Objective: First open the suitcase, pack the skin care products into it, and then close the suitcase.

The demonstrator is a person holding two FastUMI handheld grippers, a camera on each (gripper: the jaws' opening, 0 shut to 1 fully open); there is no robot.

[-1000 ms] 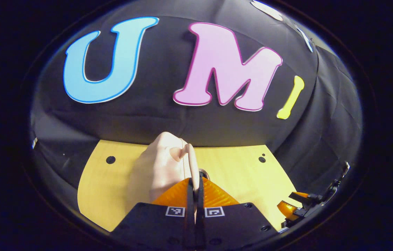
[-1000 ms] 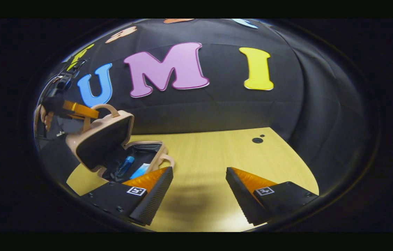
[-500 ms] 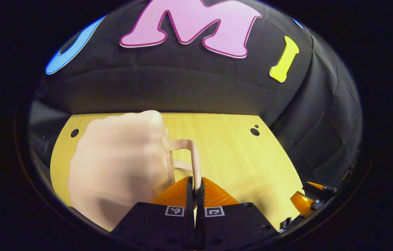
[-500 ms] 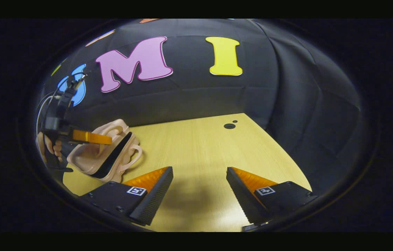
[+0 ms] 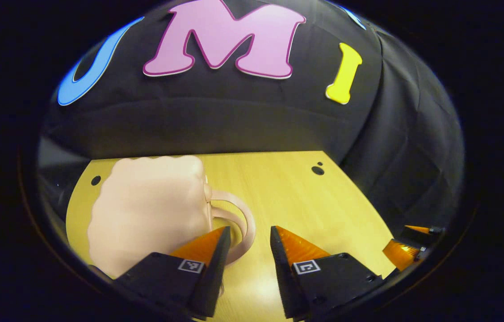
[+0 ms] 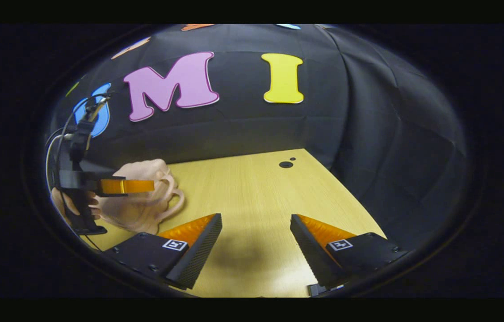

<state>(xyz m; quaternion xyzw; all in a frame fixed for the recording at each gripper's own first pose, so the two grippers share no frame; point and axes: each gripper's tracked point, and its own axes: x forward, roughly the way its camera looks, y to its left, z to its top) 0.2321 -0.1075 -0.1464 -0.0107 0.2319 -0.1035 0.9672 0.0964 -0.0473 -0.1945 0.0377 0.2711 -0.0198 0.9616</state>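
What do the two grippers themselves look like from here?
Both the left gripper and the right gripper have black wedge-shaped bodies, ribbed orange fingers and square black-and-white markers on top. In the right gripper view, dark cables run from the left gripper's black handle.

- Suitcase: pale pink, with matching handles.
- Table: yellow wood grain, with black holes.
- Left gripper: orange fingers, black bodies, black-and-white square markers.
- Right gripper: same colours.
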